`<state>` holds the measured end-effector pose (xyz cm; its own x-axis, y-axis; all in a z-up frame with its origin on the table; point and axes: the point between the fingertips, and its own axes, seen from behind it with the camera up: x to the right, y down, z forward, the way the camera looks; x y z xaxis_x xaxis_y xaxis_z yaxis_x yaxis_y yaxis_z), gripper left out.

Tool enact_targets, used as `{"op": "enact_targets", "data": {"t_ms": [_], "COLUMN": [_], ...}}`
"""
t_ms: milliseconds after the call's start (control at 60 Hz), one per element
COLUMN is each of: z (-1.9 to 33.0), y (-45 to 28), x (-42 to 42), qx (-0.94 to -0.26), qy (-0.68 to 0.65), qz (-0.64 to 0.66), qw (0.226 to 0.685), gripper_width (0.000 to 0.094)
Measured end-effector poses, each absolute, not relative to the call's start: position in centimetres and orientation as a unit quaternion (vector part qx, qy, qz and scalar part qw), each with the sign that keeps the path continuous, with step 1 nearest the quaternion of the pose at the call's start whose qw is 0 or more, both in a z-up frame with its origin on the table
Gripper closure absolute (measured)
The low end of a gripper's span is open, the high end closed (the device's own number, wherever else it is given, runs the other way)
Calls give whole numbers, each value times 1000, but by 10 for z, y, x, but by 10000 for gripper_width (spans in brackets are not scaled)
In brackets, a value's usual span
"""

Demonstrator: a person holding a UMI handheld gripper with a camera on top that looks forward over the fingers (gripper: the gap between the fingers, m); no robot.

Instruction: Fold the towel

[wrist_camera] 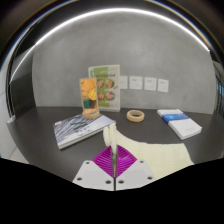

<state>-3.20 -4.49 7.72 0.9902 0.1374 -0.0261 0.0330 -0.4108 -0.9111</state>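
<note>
A cream towel [150, 152] lies on the dark table [60, 150], just ahead and to the right of my fingers. My gripper [113, 152] is shut on a fold of the towel: a strip of cream cloth [113, 135] rises from between the magenta pads [101, 160] and stands above the fingertips. The rest of the towel spreads flat to the right of the fingers.
A striped grey book or folder [80, 128] lies to the left beyond the fingers. A colourful box [98, 95] stands at the back by the wall. A roll of tape [134, 116] and a blue-white packet [182, 124] lie at the back right.
</note>
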Motion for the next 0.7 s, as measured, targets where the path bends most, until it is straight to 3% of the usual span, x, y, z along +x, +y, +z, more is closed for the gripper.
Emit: {"op": "enact_targets", "data": {"t_ms": [150,350,550,600,617,667,683,700], "z": [101,32,25,26,28,35,36,37], "y": [-51,-59,-62,-62,-63,-64,-66,-67], "x": [78,186,194,192,192,194,195,196], "qx": [-819,-856,-852,-850,-848,-845,-843,-843], "qy": [-5,60,60,62,61,60,60,59], "qz": [24,14,35,43,46,48,46,45], "qw": [573,513,519,522,524,530,532,533], "gripper_width": [925,915,883,796,697,548,447,467]}}
